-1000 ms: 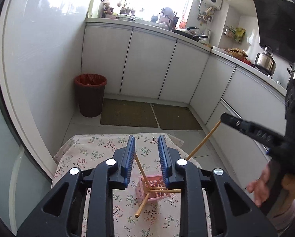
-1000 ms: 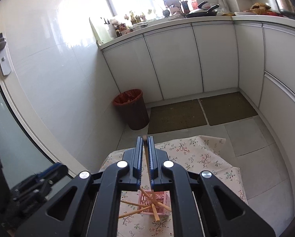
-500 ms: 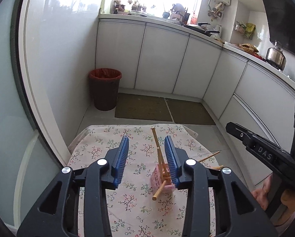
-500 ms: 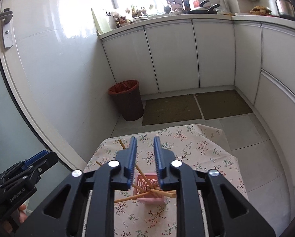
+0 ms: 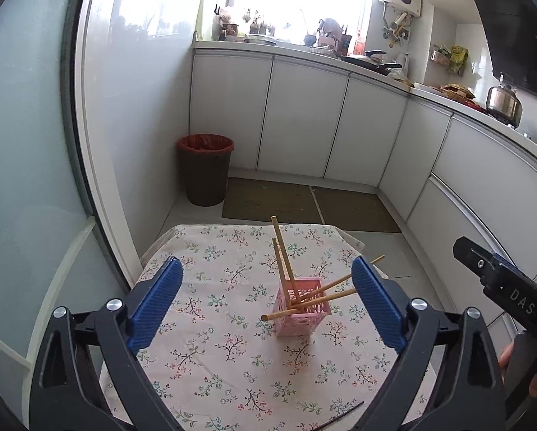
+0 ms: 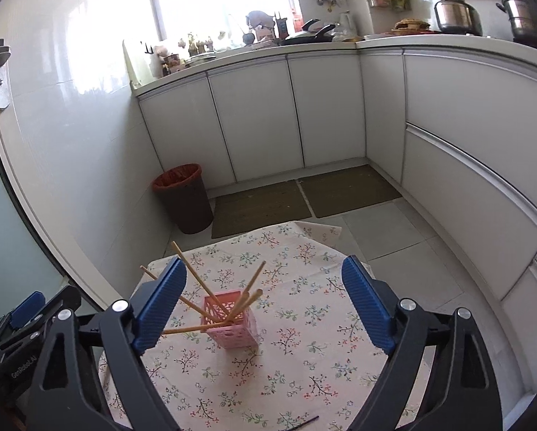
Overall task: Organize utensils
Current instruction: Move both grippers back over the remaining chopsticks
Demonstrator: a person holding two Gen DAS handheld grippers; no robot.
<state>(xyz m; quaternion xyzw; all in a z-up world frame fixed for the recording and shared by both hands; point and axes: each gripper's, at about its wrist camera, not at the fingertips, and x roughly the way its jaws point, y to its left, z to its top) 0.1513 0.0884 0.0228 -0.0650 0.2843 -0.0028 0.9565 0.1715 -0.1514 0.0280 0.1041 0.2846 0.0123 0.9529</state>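
The left hand-held gripper (image 5: 266, 287) is opening, its jaws wide apart and grasping nothing. On the floral-clothed table (image 5: 203, 352) a pink basket (image 5: 302, 307) stands upright, five wooden chopsticks (image 5: 282, 251) leaning out of it. The right hand-held gripper (image 6: 263, 287) is likewise opening, released and empty.

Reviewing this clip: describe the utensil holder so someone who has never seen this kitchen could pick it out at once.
On the small table with the floral tablecloth, near its middle, stands a pink basket. It is square, upright, with lattice walls, and wooden chopsticks splay out of its top; nothing else on the cloth is pink or upright.
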